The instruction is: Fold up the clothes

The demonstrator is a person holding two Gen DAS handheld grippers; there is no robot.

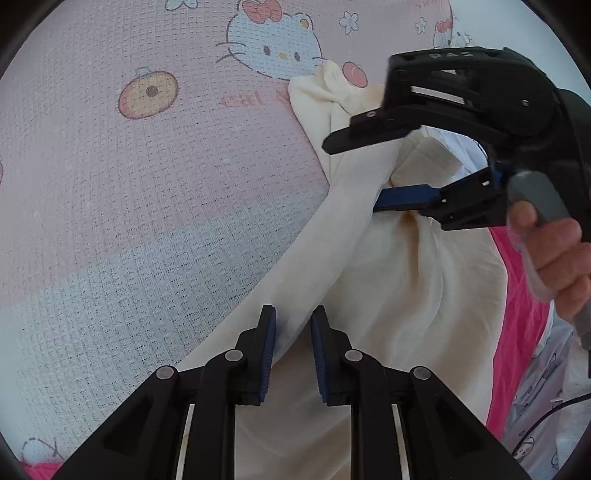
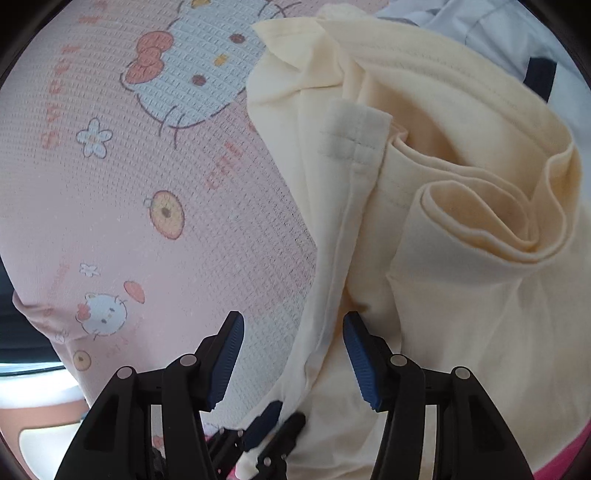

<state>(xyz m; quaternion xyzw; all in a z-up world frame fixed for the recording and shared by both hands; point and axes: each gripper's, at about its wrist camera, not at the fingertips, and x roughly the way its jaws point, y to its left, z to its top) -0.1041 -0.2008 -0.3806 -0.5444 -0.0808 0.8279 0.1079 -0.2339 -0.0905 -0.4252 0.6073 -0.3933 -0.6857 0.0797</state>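
Note:
A cream-yellow shirt (image 1: 388,277) lies crumpled on a pink cartoon-print bed sheet (image 1: 147,184). My left gripper (image 1: 293,347) is shut on a stretched fold of it, with the cloth running up between the blue pads. In the right wrist view the same left gripper (image 2: 288,413) pinches the shirt's lower edge. My right gripper (image 2: 291,350) stands open, its pads wide apart, and a fold of the shirt (image 2: 461,147) hangs loose between them. From the left wrist view the right gripper (image 1: 352,173) hovers over the bunched top of the shirt, held by a person's hand (image 1: 550,251).
Magenta fabric (image 1: 517,295) and a pale patterned cloth (image 1: 535,406) lie right of the shirt, with a thin dark cable (image 1: 546,417) over them. A white garment (image 2: 461,22) sits behind the shirt. The sheet (image 2: 129,221) spreads to the left, and its edge drops off at lower left.

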